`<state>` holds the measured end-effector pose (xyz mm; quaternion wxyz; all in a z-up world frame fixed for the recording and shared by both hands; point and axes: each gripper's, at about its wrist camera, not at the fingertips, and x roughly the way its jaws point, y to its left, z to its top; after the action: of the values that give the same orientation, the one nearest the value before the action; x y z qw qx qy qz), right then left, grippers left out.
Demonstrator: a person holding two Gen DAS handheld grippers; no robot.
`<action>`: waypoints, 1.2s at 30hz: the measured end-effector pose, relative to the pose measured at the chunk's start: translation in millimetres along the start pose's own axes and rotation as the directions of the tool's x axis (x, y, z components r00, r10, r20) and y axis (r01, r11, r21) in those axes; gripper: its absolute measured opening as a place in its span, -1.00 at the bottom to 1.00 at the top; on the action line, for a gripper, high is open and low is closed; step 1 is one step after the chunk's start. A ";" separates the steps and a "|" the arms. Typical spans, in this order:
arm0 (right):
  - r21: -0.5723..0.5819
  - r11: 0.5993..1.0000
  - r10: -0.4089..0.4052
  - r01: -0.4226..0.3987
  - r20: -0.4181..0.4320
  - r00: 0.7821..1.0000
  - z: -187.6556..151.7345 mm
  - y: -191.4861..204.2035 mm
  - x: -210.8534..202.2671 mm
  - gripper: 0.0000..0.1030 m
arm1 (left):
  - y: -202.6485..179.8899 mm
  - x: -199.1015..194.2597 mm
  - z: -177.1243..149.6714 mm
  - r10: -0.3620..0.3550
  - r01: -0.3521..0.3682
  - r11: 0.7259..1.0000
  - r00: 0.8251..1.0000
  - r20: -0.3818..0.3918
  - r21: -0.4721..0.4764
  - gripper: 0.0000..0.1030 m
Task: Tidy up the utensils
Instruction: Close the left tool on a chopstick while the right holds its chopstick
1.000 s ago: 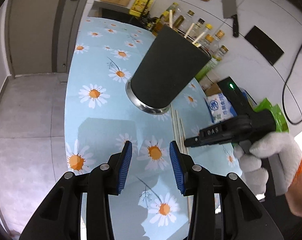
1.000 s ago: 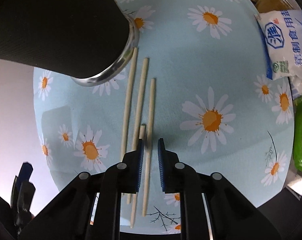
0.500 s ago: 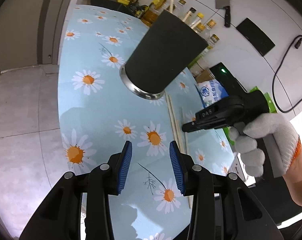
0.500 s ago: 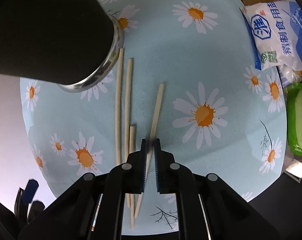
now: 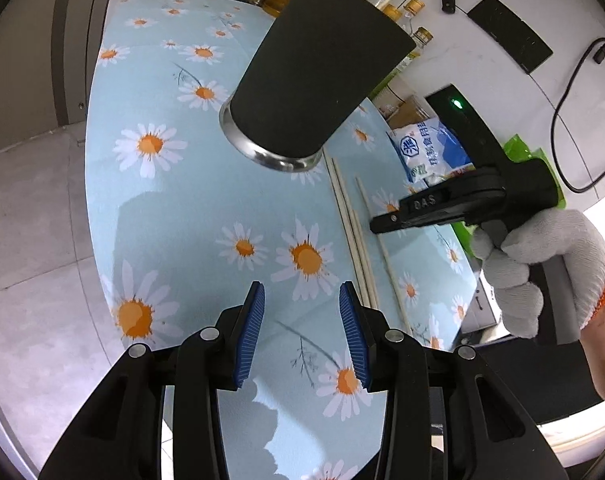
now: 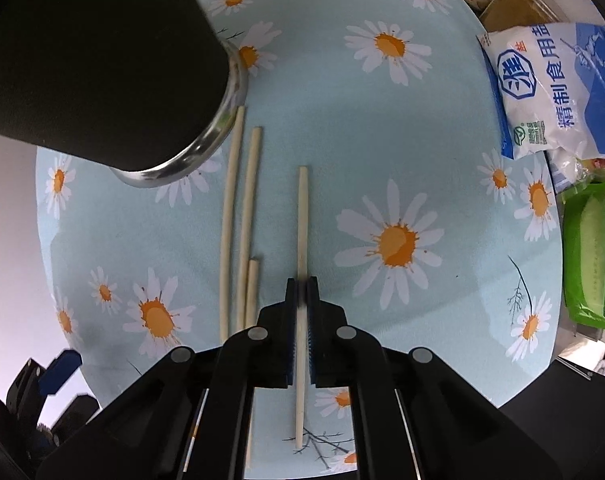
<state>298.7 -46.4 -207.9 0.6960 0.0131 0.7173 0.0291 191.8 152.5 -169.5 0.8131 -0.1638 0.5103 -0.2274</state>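
R gripper (image 6: 301, 300) points down at the table (image 6: 342, 128), jaws closed on one chopstick (image 6: 302, 216), pads pinching it near its middle; the stick runs straight btwn the fingers and sticks out both ends. Three other chopsticks (image 6: 246, 216) lie flat on the daisy-print cloth just left of it, roughly parallel, the shortest-looking one partly hidden under the gripper body. Their far ends reach close to the metal base rim of the black utensil holder (image 6: 102, 60), which stands upright on the table (top not visible from the right wrist cam).

L gripper (image 5: 301, 328) hovers over the table w/ jaws partly apart, nothing btwn the blue pads. From its cam the holder (image 5: 314, 72) is ahead, chopsticks to its right, and a gloved hand (image 5: 542, 264) grips the R gripper's handle.

Salt bag (image 6: 550, 88) and green packet (image 6: 594, 256) sit at the table's right edge, well apart from the sticks. Bottles (image 5: 406, 8) line the wall behind the holder.
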 end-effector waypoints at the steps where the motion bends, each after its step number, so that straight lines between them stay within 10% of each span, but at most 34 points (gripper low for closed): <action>1: 0.004 1.000 0.018 -0.018 0.004 1.000 0.7 -5.7 -1.6 -0.89 | -1.9 1.5 1.8 0.003 -0.003 1.000 1.000 0.000 -0.005 -0.28; 10: -0.067 0.969 0.240 -0.236 0.052 0.969 -0.1 -45.8 -40.6 -0.89 | -42.2 44.4 21.8 0.155 -0.154 0.988 0.985 -0.074 0.017 -0.28; 18: -0.119 0.866 0.488 -0.486 -0.017 0.873 -11.6 -84.1 -45.4 -0.89 | -71.6 88.6 35.8 0.316 -0.314 0.949 0.936 -0.155 0.034 -0.31; 29: -0.161 0.806 0.574 -0.570 -0.026 0.818 -6.9 -143.5 -61.8 -0.89 | -85.2 123.1 61.0 0.448 -0.452 0.891 0.867 -0.220 0.031 -0.49; 36: -0.200 0.810 0.560 -0.551 -0.016 0.828 -2.8 -165.5 -63.4 -0.89 | -92.2 137.2 68.4 0.502 -0.491 0.864 0.824 -0.263 0.111 -0.52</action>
<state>301.4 -215.4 -154.5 0.6704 0.1543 0.6603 0.3012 286.6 3.5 -198.2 0.7655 0.0243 0.6419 -0.0386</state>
